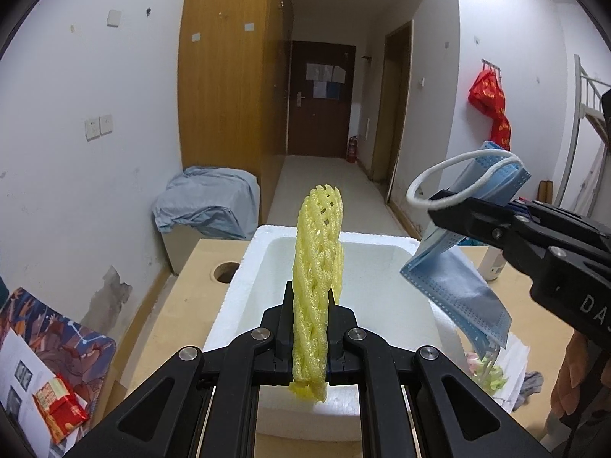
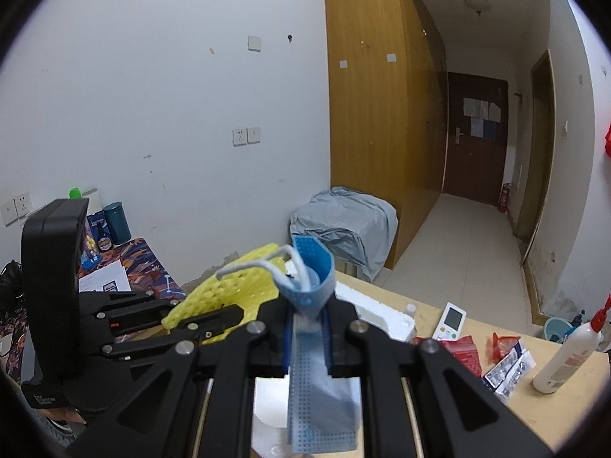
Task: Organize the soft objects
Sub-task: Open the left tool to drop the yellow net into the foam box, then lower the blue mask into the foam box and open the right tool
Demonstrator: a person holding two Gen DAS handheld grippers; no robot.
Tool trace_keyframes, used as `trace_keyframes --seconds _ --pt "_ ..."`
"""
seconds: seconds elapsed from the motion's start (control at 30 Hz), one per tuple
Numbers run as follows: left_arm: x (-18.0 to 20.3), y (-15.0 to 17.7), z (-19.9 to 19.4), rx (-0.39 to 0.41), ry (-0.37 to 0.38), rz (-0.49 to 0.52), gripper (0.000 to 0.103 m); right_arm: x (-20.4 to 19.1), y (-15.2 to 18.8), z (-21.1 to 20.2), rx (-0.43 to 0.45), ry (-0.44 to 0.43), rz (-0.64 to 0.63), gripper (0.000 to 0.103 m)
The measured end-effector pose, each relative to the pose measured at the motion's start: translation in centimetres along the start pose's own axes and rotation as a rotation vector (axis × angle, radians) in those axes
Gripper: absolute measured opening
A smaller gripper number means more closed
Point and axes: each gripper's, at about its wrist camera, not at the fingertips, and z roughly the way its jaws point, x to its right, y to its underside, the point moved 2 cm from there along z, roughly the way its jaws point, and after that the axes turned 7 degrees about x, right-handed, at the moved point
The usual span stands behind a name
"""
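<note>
Left tongs point(image 1: 310, 315) clenched on yellow foam net point(image 1: 317, 267), held upright above white foam box point(image 1: 244, 267) just ahead on the surface point(image 1: 198, 263). Right tongs point(image 2: 309, 328) clenched on blue face mask point(image 2: 313, 286), ear loops sticking up, rest hanging below the jaws. Lettering "DA" on right tongs body, remainder cut off at frame edge. Small label on left tongs housing too blurred to read. Red snack packets point(image 2: 464, 351) right of right tongs, print illegible
</note>
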Motion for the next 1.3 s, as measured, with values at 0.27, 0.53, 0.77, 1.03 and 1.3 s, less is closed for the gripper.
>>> trace_keyframes --seconds 0.27,0.53,0.77,1.03,1.3 --pt "0.7 -0.1 0.6 0.015 -0.012 0.027 0.027 -0.1 -0.6 0.3 0.001 0.016 0.004 0.016" --pt "0.6 -0.2 -0.6 0.098 -0.085 0.055 0.095 -0.2 -0.7 0.1 0.007 0.03 0.013 0.016" --pt "-0.2 0.1 -0.7 0.077 -0.089 0.033 0.095 -0.3 -0.7 0.3 0.004 0.027 0.004 0.016" --pt "-1.5 0.3 -1.8 0.087 -0.12 0.018 0.095 -0.9 -0.8 1.3 -0.004 0.002 0.002 0.016" --pt "-3.6 0.6 -3.1 0.095 -0.161 -0.021 0.095 -2.0 -0.8 2.8 -0.023 -0.032 -0.005 0.016"
